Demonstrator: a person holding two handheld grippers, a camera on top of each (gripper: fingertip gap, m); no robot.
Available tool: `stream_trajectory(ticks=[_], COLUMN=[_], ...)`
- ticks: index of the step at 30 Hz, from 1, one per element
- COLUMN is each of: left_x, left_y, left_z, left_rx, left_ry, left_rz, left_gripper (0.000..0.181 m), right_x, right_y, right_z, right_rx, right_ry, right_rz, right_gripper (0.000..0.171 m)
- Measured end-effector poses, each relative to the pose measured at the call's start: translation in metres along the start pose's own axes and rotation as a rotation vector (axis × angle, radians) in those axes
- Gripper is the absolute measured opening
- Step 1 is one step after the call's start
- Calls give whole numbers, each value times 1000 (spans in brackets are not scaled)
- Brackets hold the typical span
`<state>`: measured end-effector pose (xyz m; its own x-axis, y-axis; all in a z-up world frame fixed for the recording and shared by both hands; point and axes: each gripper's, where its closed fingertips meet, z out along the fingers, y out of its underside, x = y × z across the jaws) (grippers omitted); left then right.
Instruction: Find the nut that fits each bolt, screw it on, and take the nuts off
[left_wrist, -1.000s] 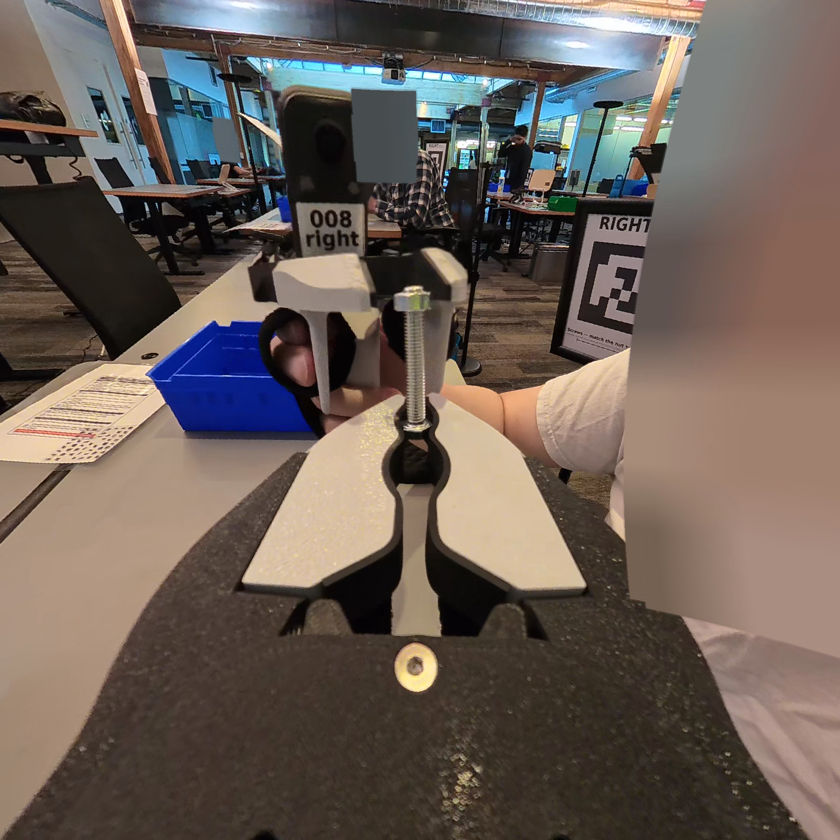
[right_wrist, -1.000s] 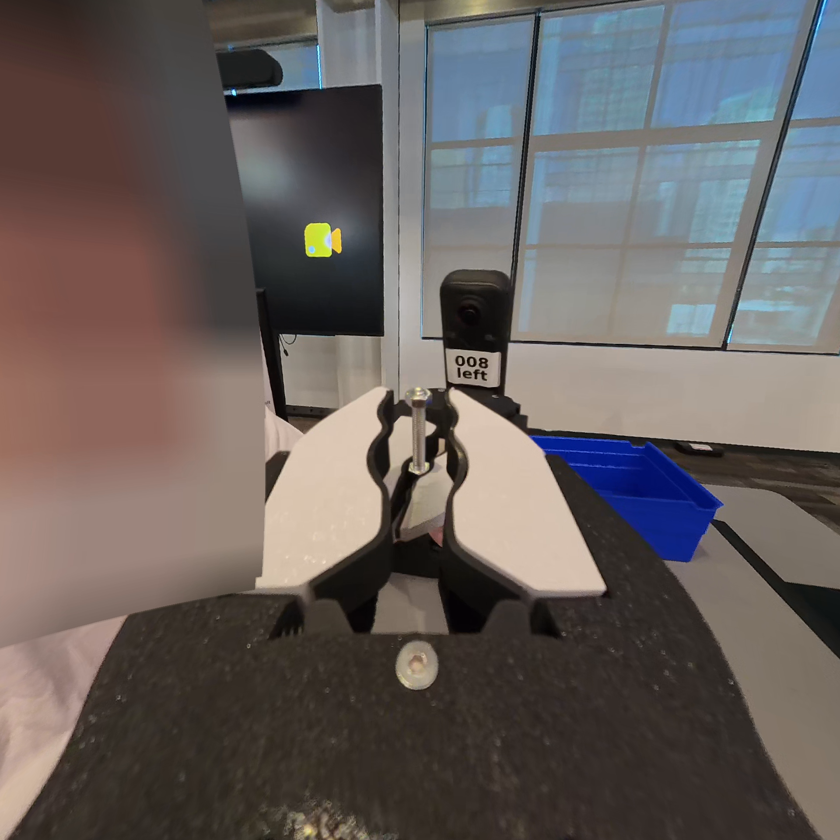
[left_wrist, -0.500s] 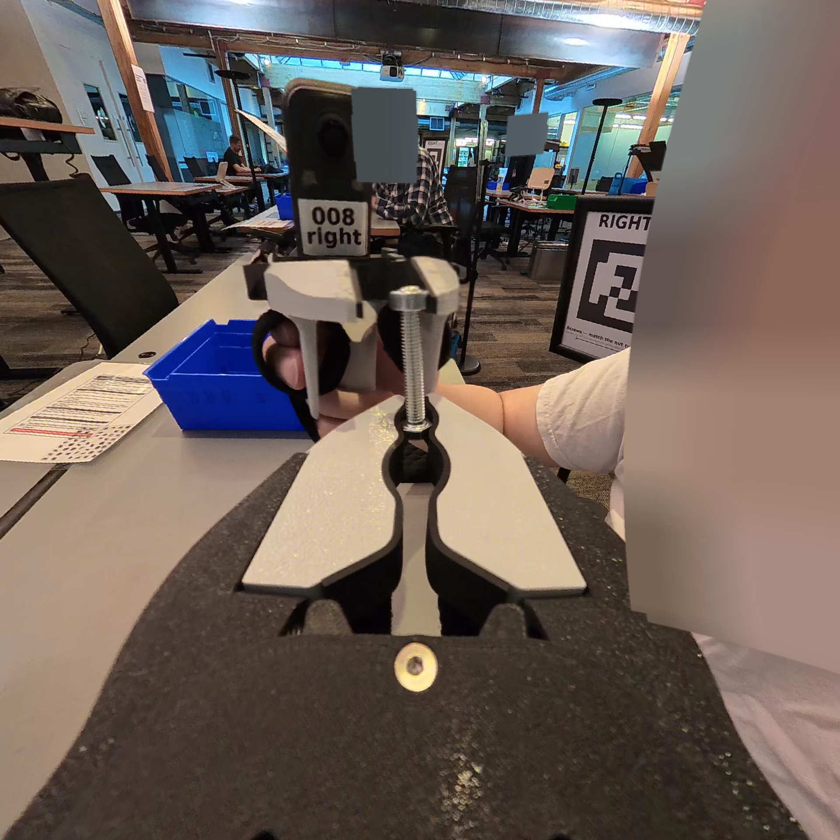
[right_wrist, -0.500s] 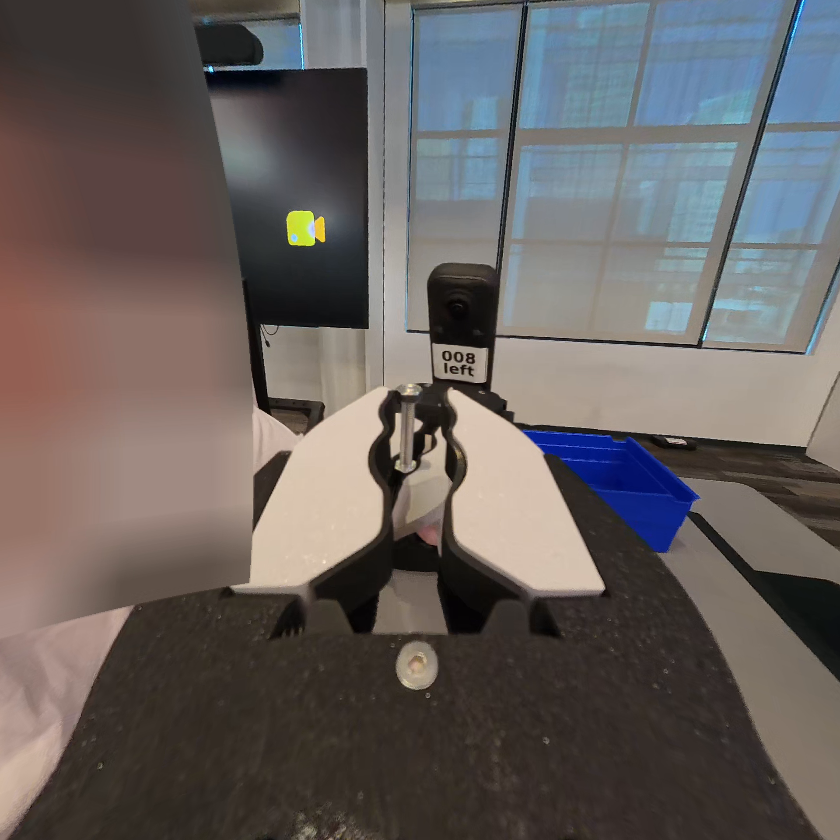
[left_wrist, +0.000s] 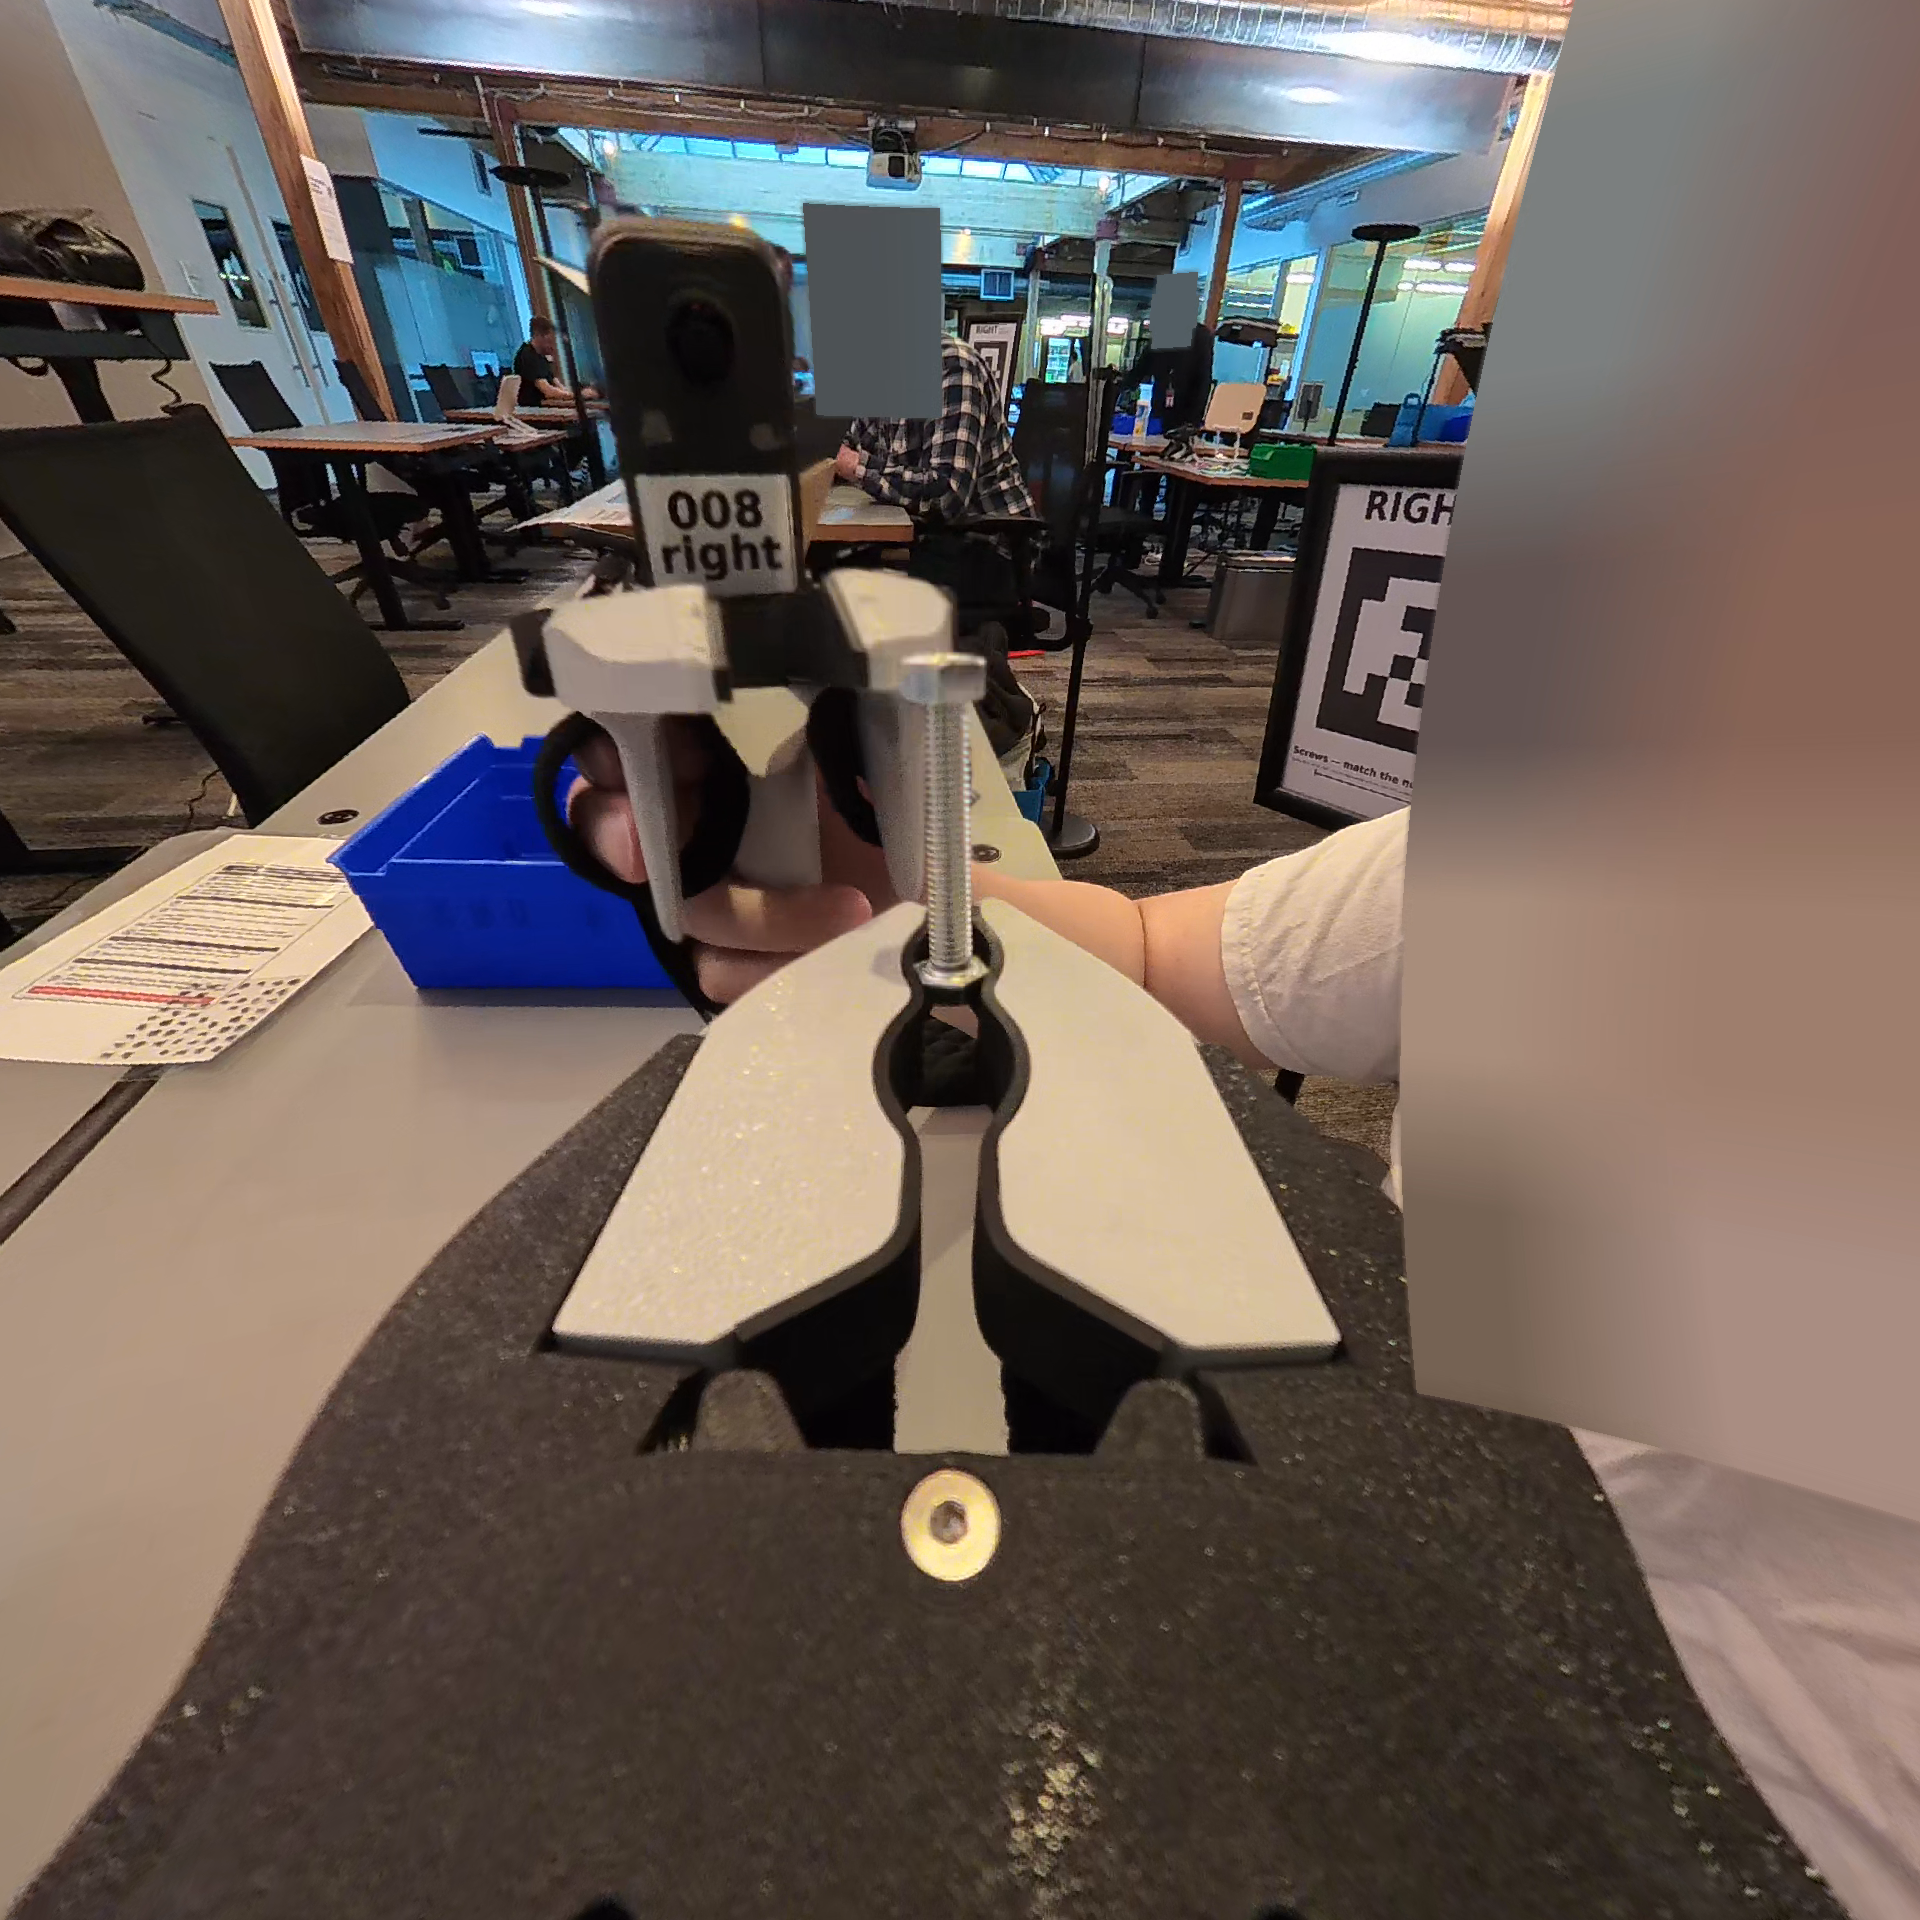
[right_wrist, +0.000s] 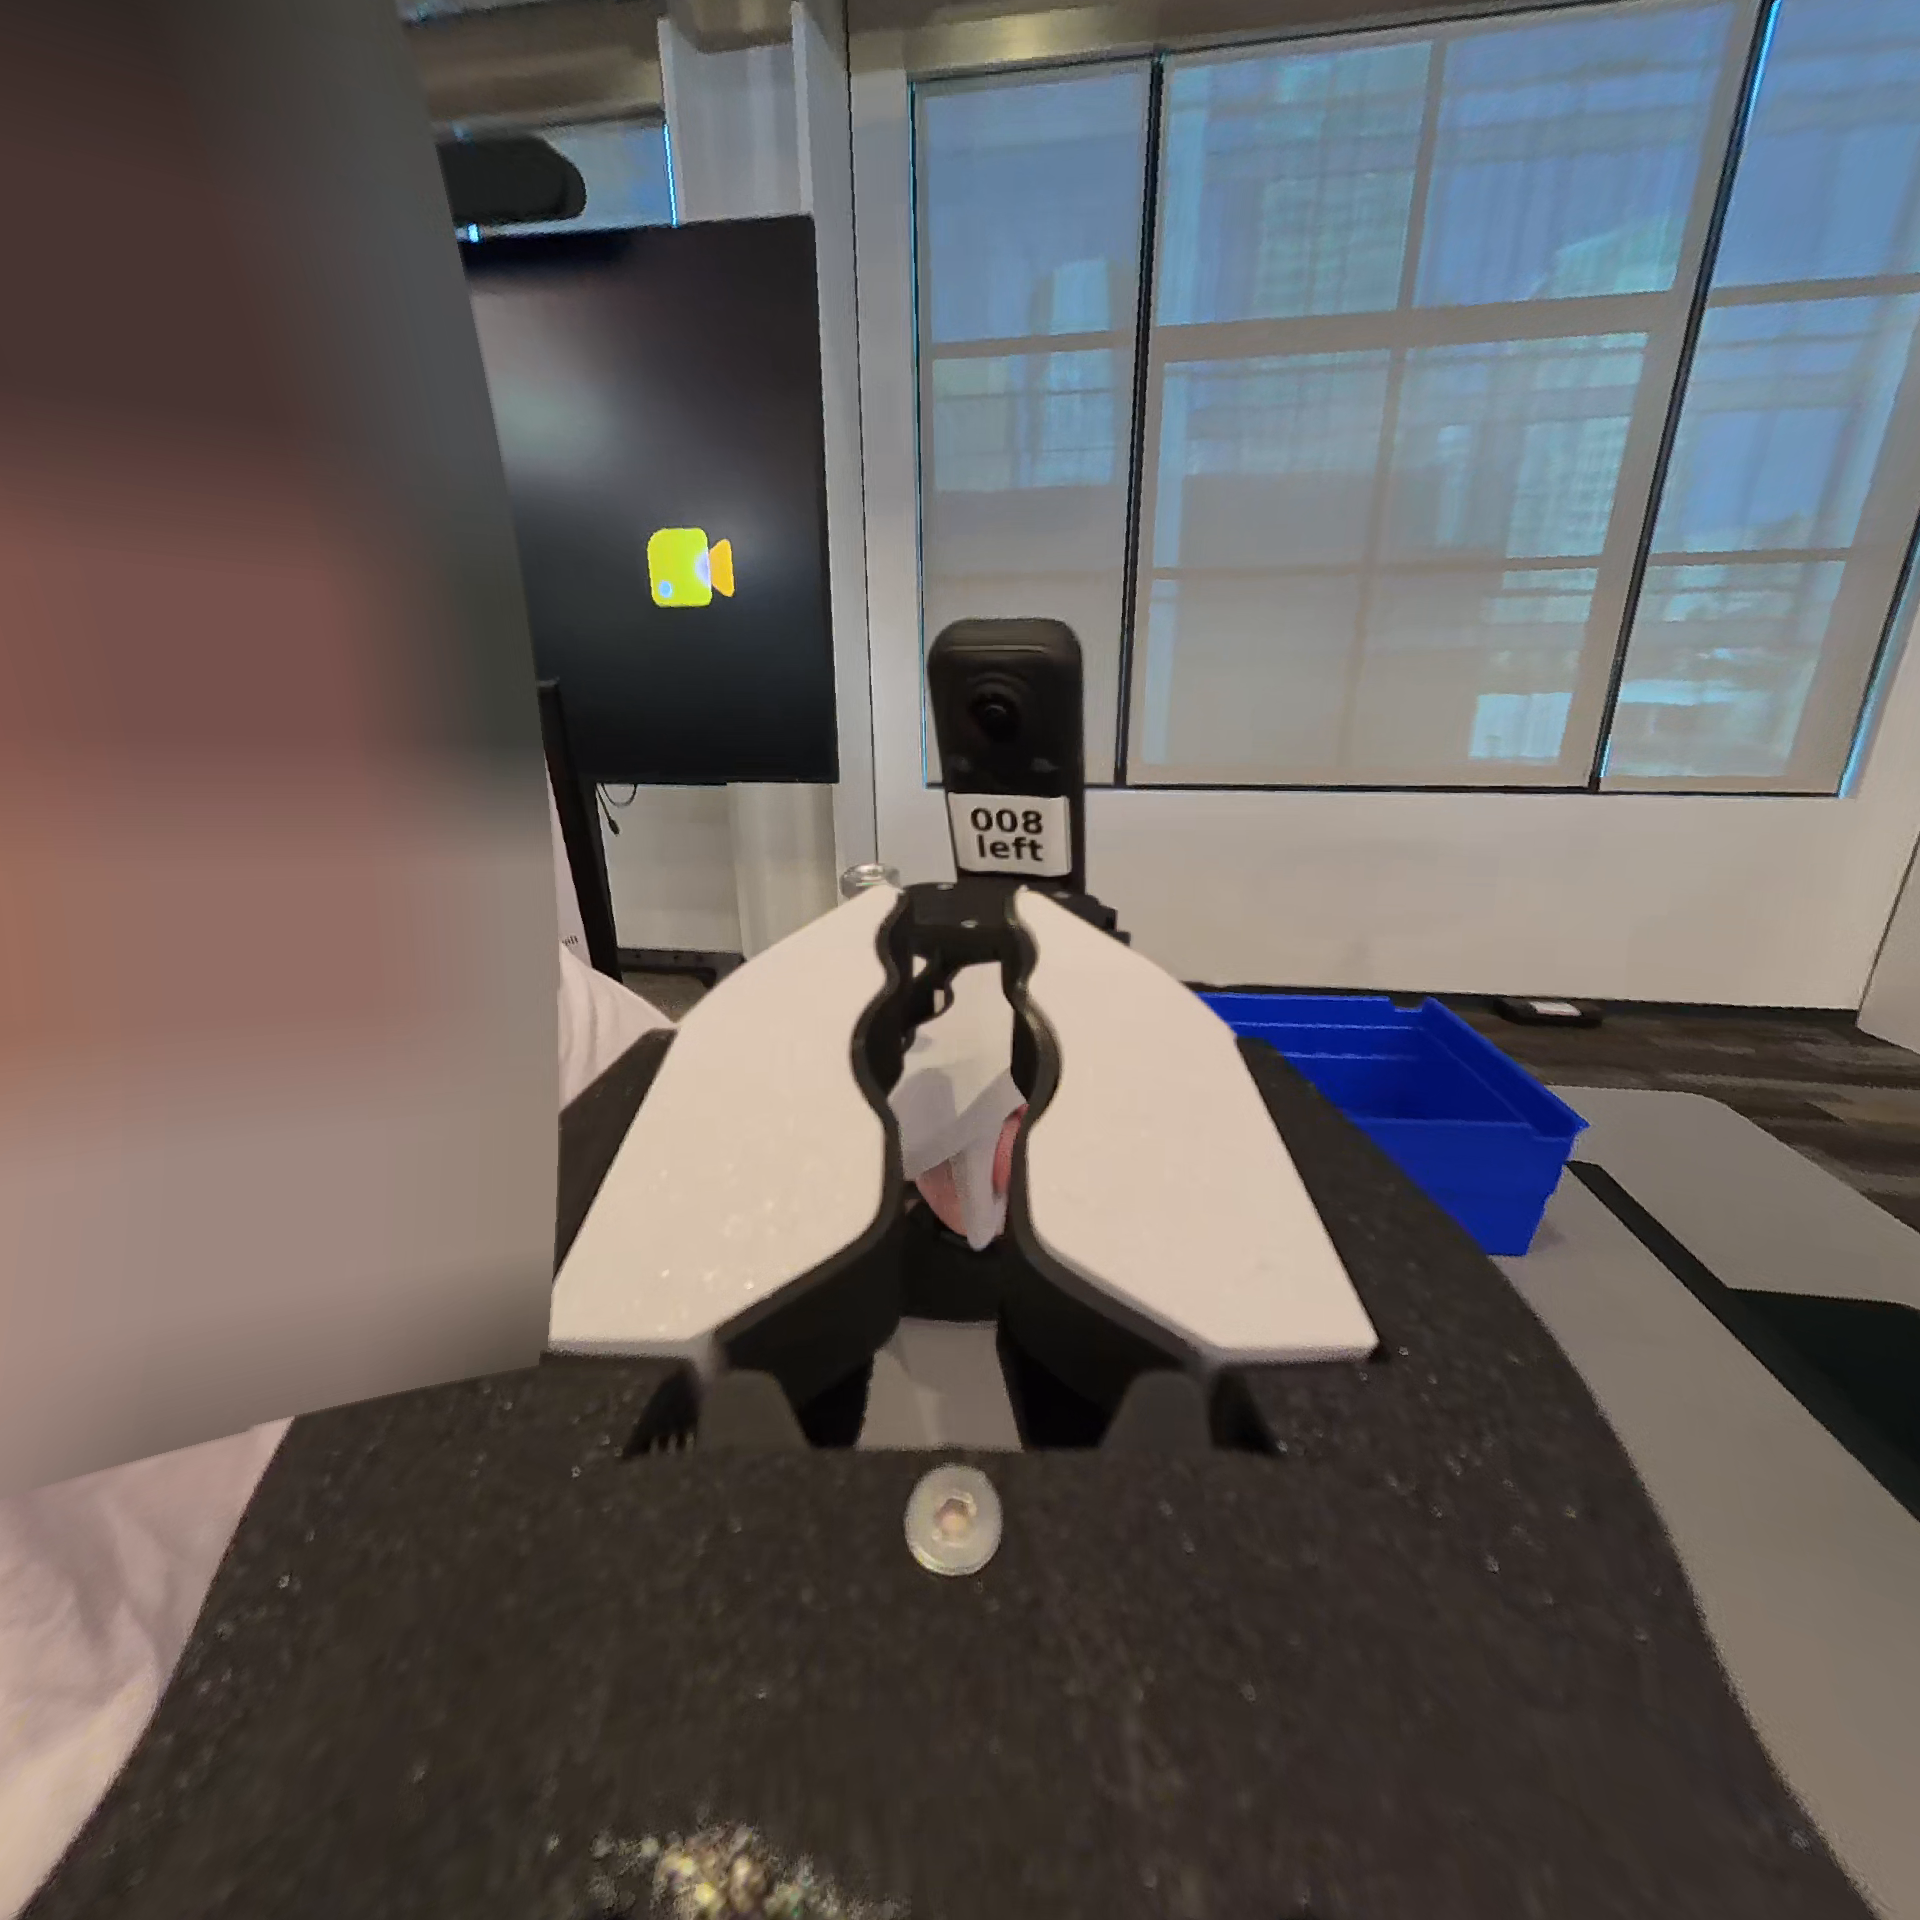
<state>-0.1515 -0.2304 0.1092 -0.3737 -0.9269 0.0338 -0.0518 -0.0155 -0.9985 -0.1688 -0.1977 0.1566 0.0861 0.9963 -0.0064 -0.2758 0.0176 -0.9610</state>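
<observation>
Bolt (left_wrist: 940, 800) stands upright out of the nut (left_wrist: 954, 971) pinched shut in the left claw (left_wrist: 954, 982) tips, head just beside the open, empty right claw (left_wrist: 769, 665): a finger knock could cock or drop it; left wrist view shows it whole, right wrist view barely.

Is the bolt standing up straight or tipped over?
Upright. The bolt stands straight up from the nut pinched in the left gripper, head on top.
</observation>
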Motion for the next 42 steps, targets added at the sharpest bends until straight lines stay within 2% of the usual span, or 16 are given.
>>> stream_trajectory(ticks=[7,14,20,26,33,42], left_x=[0,2,2,3,3,4], left_y=[1,-1,1,-1,0,-2], left_z=[1,0,2,1,1,0], left_rx=[-4,-2,-4,-2,-4,0], left_ry=[4,2,9,5,10,8], left_rz=[-3,7,0,7,1,7], left_gripper=[4,4,4,4,4,4], right_x=[-17,-4,-20,-7,-21,-14], right_y=[3,-5,3,-4,3,-5], right_z=[12,0,13,1,14,5], right_rx=[-32,18,-31,19,-23,13], right_ry=[-39,-15,-39,-23,-46,-44], right_rz=[-34,4,-45,5,-35,-6], right_gripper=[18,14,17,13,17,15])
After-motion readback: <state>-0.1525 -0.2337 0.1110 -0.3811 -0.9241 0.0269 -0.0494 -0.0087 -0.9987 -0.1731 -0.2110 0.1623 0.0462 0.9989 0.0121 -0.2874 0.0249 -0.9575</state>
